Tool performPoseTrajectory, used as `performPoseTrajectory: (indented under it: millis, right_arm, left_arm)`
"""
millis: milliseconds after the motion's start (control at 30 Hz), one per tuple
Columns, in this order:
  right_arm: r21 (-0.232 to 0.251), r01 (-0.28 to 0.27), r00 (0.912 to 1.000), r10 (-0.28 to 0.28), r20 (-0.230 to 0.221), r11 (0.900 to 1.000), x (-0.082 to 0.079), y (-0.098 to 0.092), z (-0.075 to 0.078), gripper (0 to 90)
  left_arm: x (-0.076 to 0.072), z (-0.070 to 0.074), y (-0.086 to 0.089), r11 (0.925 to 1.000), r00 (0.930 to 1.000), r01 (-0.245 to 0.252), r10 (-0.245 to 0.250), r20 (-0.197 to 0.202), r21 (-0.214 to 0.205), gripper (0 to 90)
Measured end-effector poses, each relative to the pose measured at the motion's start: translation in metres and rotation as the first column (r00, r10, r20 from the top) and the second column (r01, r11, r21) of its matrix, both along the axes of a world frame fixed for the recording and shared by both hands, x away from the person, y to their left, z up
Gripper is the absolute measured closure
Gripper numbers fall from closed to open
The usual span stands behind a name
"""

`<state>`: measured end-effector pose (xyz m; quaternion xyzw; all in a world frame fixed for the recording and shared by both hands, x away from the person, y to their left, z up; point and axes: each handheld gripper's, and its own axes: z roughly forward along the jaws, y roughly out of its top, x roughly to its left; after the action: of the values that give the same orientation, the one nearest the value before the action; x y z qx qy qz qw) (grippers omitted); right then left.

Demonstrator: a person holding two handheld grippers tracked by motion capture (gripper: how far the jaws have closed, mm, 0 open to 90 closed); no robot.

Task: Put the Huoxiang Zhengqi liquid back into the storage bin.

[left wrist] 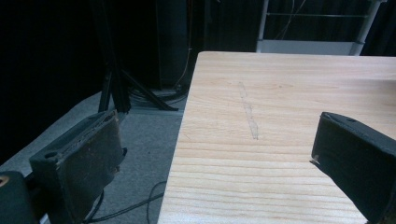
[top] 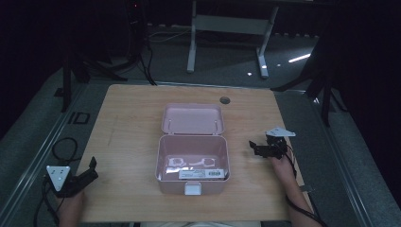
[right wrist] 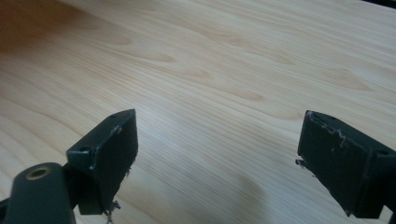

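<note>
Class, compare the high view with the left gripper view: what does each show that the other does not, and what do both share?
High view alone: the open pink box with white items and a labelled strip inside, and the right gripper. Left gripper view alone: its open jaws close up, and a faint scratch on the wood. Shared: the table, the dark floor, the left gripper.

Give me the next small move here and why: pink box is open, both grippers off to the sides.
Probably bring the right gripper in toward the open pink box. It sits closest, just off the box's right wall, jaws open and empty over bare table. The lid is laid back, with white pieces and a labelled strip exposed inside. The left gripper is farther off, at the table's near left edge.
</note>
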<state>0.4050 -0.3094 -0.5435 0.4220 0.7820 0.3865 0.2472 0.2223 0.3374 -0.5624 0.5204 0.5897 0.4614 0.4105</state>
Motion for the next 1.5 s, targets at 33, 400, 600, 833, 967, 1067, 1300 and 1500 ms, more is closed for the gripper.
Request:
performPoseTrajectory:
  millis: [33, 400, 600, 833, 967, 1067, 1300, 1500]
  right_arm:
    - [0.008, 0.004, 1.0, -0.004, 0.0, 1.0, -0.001, -0.004, 0.0, 11.9]
    - [0.03, 0.085, 0.9962, -0.086, 0.014, 0.9959, -0.01, -0.029, -0.002, 12.0]
    - [0.038, 0.107, 0.9941, -0.108, 0.017, 0.9936, -0.015, -0.037, -0.002, 12.0]
    - [0.065, 0.163, 0.9854, -0.165, 0.039, 0.9845, -0.023, -0.047, -0.002, 12.1]
    - [0.062, 0.201, 0.9783, -0.203, 0.04, 0.9777, -0.028, -0.05, -0.002, 12.6]
    - [0.045, 0.215, 0.9743, -0.218, 0.058, 0.9755, -0.032, -0.052, -0.003, 12.6]
    - [0.051, 0.263, 0.9592, -0.267, 0.093, 0.9634, -0.038, -0.056, -0.002, 12.6]
    - [0.05, 0.305, 0.9443, -0.309, 0.114, 0.951, -0.039, -0.059, -0.002, 12.6]
  left_arm:
    - [0.0, 0.0, 0.0, 1.0, 1.0, 0.0, 0.0, 0.0, 0.0, 2.1]
    - [0.0, 0.0, 0.0, 1.0, 1.0, -0.001, 0.001, 0.0, 0.0, 2.1]
    - [0.0, 0.0, 0.0, 1.0, 1.0, -0.001, 0.001, 0.0, 0.0, 2.1]
    - [0.0, 0.0, 0.0, 1.0, 1.0, -0.001, 0.001, 0.0, -0.001, 2.1]
    - [0.0, 0.0, 0.0, 1.0, 1.0, 0.001, -0.001, 0.002, -0.002, 2.1]
    - [0.0, 0.0, 0.0, 1.0, 1.0, 0.002, -0.002, 0.002, -0.002, 2.1]
    - [0.0, 0.0, 0.0, 1.0, 1.0, 0.003, -0.003, 0.002, -0.002, 2.1]
    - [0.0, 0.0, 0.001, 1.0, 1.0, 0.002, -0.002, 0.002, -0.003, 2.1]
